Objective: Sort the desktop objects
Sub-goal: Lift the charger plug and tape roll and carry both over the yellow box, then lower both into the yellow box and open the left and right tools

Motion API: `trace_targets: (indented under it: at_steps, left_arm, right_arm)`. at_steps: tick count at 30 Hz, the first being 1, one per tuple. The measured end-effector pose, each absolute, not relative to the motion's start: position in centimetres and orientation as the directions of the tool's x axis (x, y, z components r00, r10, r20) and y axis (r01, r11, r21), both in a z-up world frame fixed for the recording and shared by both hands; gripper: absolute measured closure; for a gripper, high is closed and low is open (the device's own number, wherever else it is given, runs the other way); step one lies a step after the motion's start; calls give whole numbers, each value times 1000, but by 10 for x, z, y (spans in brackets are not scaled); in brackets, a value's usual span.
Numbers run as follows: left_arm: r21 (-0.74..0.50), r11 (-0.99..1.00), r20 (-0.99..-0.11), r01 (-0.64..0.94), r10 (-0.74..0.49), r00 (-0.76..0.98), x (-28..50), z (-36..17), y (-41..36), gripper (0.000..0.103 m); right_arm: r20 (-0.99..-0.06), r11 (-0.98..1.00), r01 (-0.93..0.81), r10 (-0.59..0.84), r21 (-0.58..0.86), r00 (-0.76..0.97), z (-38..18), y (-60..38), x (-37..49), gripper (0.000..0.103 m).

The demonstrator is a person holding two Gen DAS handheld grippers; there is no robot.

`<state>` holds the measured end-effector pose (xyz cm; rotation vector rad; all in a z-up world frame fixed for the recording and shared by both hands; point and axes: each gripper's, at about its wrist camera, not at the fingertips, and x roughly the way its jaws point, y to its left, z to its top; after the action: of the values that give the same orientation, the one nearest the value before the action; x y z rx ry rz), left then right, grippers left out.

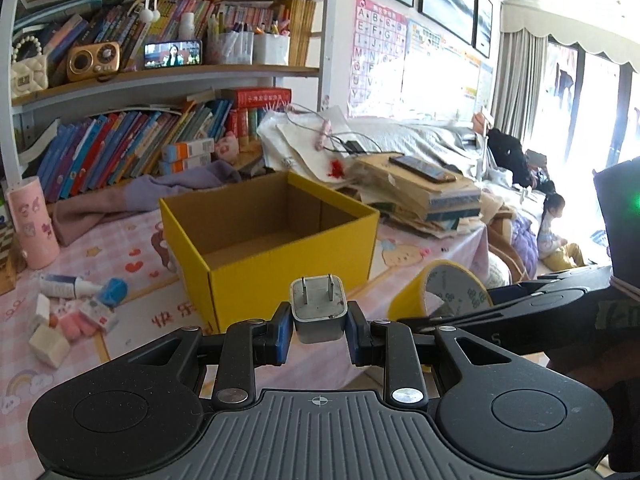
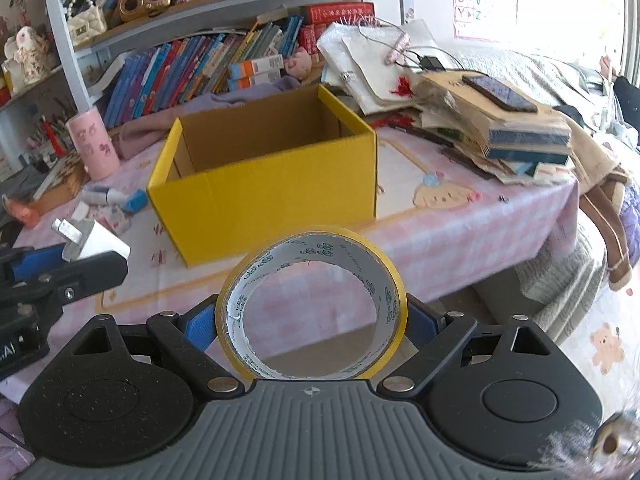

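Left claw [image 1: 319, 330] clamps a white charger plug [image 1: 318, 308] and right claw [image 2: 312, 320] grips a yellow tape roll [image 2: 312, 306], both held near the open yellow box [image 1: 272, 240] on the worktop [image 1: 132, 272].

The left gripper [image 1: 319, 330] is sitting low in the middle of its own frame, jaws closed narrowly and clamping a small white plug [image 1: 318, 308]. The right gripper [image 2: 312, 320] is sitting low in its frame's centre, jaws spread wide and pressing both sides of a tape roll [image 2: 312, 308].
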<state>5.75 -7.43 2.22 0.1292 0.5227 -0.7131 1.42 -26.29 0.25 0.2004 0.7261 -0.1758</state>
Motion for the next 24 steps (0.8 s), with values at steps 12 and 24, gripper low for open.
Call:
trace_targets:
  at_steps: [12,24]
  left_arm:
    - [-62,805,-447,590,-550,705,105,46,-89,77]
    - [-45,851,-429,522,-489,760,140,54,-118,77]
  right_arm:
    - [-594,988,116,-35,100,804,36,-285,78,12]
    - [-564,997,-6,47,74,824,50,-313,136,12]
